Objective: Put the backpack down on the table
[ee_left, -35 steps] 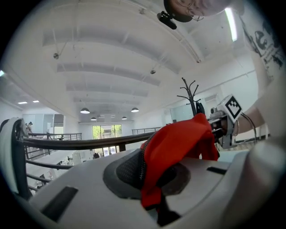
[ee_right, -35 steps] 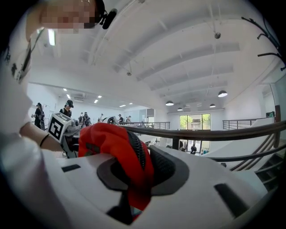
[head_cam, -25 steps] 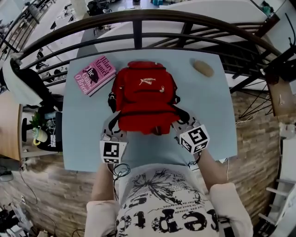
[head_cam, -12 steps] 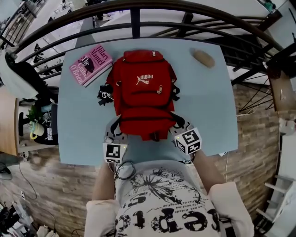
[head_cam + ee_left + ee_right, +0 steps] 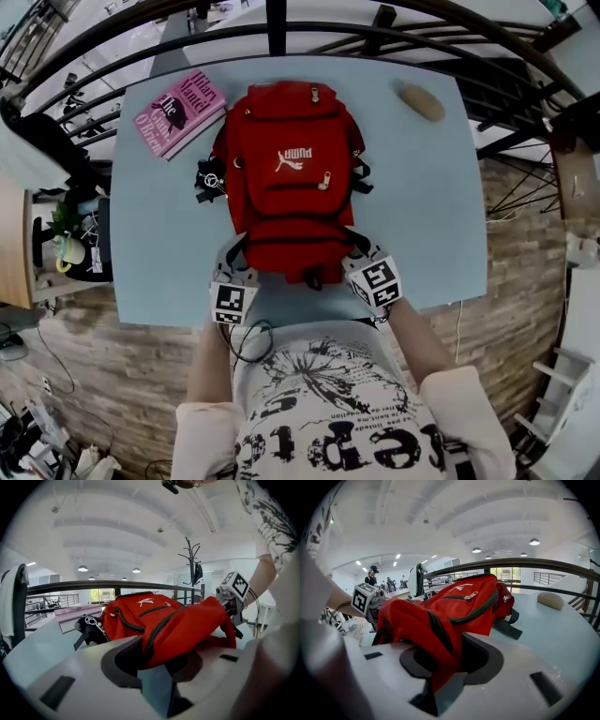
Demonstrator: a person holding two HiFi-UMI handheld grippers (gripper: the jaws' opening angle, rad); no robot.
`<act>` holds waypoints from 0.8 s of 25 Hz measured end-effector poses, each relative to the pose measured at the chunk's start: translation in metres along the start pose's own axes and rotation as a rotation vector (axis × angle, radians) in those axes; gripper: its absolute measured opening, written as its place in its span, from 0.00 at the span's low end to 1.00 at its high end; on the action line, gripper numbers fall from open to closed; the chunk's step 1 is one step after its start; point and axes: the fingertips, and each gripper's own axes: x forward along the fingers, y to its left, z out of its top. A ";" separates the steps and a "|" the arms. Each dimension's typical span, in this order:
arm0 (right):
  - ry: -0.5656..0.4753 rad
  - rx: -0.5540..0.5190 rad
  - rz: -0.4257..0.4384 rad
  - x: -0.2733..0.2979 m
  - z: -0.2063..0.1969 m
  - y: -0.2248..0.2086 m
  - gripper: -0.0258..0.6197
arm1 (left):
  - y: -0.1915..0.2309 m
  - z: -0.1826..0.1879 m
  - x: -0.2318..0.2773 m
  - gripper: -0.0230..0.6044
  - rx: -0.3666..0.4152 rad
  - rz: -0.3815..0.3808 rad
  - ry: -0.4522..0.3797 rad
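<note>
Left tongs, right tongs easing apart round one backpack, one book beside

The backpack, lying ahead of both tongs, is showing matt red woven cloth, a black webbing strap and a dull metal zip pull. The left gripper and the right gripper are looking like smooth, matt, pale-grey plastic. Their jaws have just been opening, with red cloth between each pair. Under them the table is showing a smooth, matt, pale-blue top. Beyond the left gripper the book is showing a glossy pink paper cover. Behind the tongs the floor is looking like brown wood.
</note>
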 end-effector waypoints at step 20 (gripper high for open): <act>-0.059 -0.120 -0.024 -0.066 -0.004 0.024 0.55 | -0.038 0.006 -0.073 0.54 -0.068 0.044 -0.012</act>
